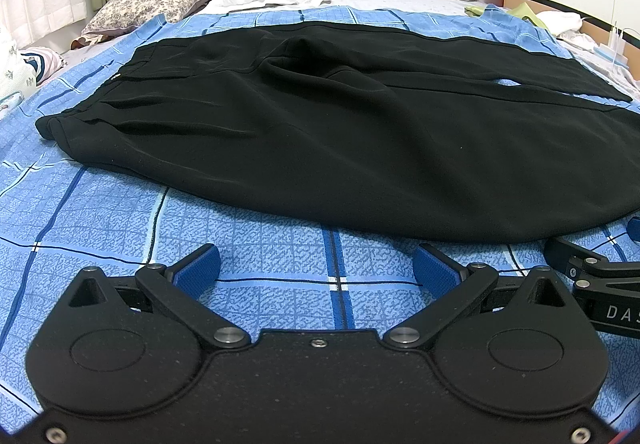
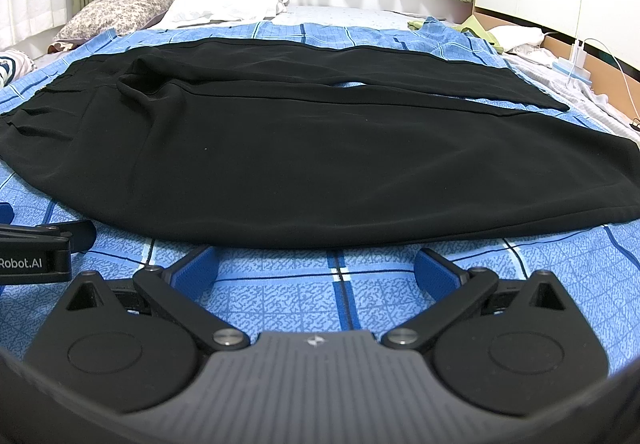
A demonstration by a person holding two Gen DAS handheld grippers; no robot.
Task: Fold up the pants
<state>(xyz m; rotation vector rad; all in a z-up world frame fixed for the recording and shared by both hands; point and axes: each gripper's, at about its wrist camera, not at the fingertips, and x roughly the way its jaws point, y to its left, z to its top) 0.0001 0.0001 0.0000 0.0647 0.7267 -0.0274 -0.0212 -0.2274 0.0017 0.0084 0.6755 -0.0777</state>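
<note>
Nothing folded yet: the black pants (image 1: 340, 132) lay spread flat across the bed (image 1: 120, 228), and my left tool (image 1: 316, 268) and right tool (image 2: 316, 264) both gaped wide, empty, just short of the near edge.

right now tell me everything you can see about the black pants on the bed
The black pants are a plain, smooth, slightly sheeny fabric, spread flat and unfolded across the blue checked bedspread. The gathered waistband lies toward the left, the two legs run to the right, with a narrow gap showing bedspread between them near the hems. Soft creases bunch around the crotch. A tiny pale mark sits at the waistband. Nothing rests on them; the left gripper and right gripper are both open, short of the near edge.
</note>
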